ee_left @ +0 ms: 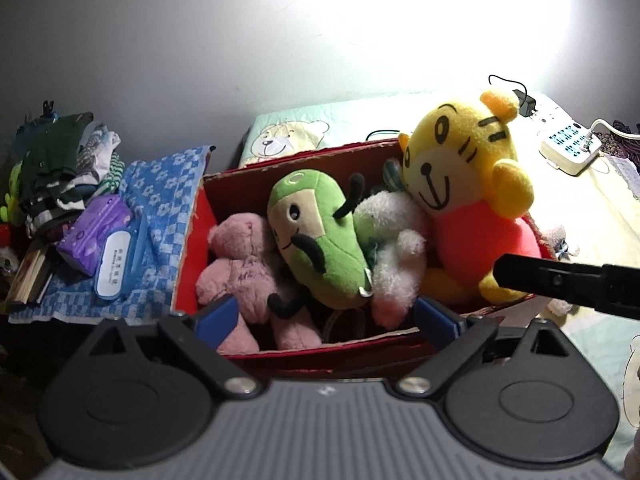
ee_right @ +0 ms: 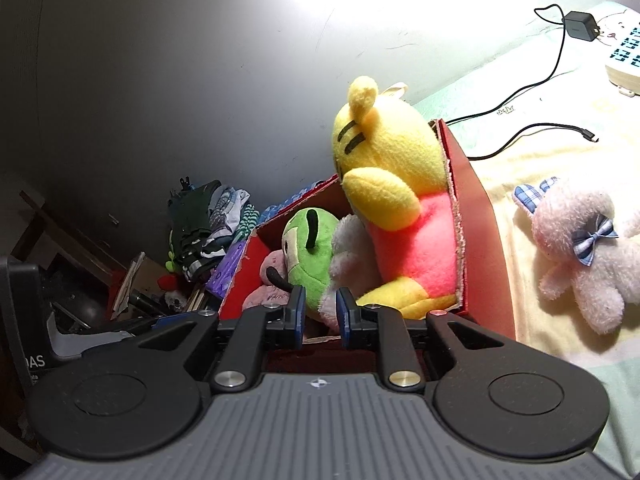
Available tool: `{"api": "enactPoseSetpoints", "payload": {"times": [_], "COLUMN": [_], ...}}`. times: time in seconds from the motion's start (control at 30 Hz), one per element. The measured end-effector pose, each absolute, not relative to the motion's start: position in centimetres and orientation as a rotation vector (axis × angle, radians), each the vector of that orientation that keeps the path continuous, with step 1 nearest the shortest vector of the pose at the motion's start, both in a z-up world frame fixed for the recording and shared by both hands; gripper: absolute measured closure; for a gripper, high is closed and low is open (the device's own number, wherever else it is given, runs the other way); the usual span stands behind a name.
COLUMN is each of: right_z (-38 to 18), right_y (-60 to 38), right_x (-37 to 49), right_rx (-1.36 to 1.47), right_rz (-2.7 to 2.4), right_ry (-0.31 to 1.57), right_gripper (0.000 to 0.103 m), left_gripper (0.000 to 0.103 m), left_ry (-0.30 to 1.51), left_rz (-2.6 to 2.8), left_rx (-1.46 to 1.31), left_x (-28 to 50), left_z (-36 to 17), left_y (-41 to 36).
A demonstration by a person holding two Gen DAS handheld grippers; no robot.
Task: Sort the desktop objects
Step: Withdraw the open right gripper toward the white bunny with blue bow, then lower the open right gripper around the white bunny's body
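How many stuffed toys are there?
5: pink bear, green toy, white toy and yellow tiger in the red box; a white bunny lies outside. Others may be hidden.

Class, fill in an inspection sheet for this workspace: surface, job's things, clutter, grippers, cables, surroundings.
Surface: pale quilted bed cover with bear print.
Job's things: red cardboard box holding yellow tiger plush, green bean-shaped plush, pink teddy bear and white fluffy plush; white plush rabbit with blue bow lies outside on the cover.
Clutter: pile of folded clothes, purple packet.
Grippers: left gripper open, empty; right gripper narrowly open, empty.
Cables: black charger cable, white power strip.
Surroundings: plain grey wall.
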State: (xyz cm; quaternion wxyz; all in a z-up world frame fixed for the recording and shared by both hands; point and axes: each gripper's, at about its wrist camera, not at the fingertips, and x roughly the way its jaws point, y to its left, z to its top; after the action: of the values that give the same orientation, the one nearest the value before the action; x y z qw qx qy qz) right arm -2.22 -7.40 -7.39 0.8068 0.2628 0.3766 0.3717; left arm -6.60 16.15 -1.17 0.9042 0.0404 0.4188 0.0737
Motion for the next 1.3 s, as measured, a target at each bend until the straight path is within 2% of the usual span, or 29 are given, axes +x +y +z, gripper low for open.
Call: {"api": "enactPoseSetpoints", "payload": {"times": [0.37, 0.63, 0.87, 1.0, 1.3], "right_z": [-8.2, -10.2, -12.7, -13.5, -15.0], "right_y": [-13.4, -18.0, -22.4, -24.2, -25.3], "right_x": [-1.2, 0.3, 2.6, 4.0, 7.6], "right_rx": [0.585, 0.620, 0.647, 0.617, 0.563], "right_rz": [0.754, 0.696, 0.626, 0.627, 0.730], "right_ry": [0.807, 0.837, 0.889, 0.905, 0.965], "right_gripper": [0.083, 0.083, 0.082, 0.073, 0.073], "left_gripper": [0.008, 0.011, 0.012, 0.012, 0.007], "left_ry": [0.840, 0.840, 0.884, 0.936, 0.915], "left_rz": [0.042, -0.158, -0.261, -0.276, -0.145], "left_rx": [0.080, 0.047, 0.114, 0.105, 0.128], "left_x": [-7.3, -6.6, -5.3, -3.5, -0.6], "left_z": [0.2, 0.2, -2.9, -5.3, -8.1], "left_y": [10.3, 4.7, -2.1, -4.2, -6.5]}}
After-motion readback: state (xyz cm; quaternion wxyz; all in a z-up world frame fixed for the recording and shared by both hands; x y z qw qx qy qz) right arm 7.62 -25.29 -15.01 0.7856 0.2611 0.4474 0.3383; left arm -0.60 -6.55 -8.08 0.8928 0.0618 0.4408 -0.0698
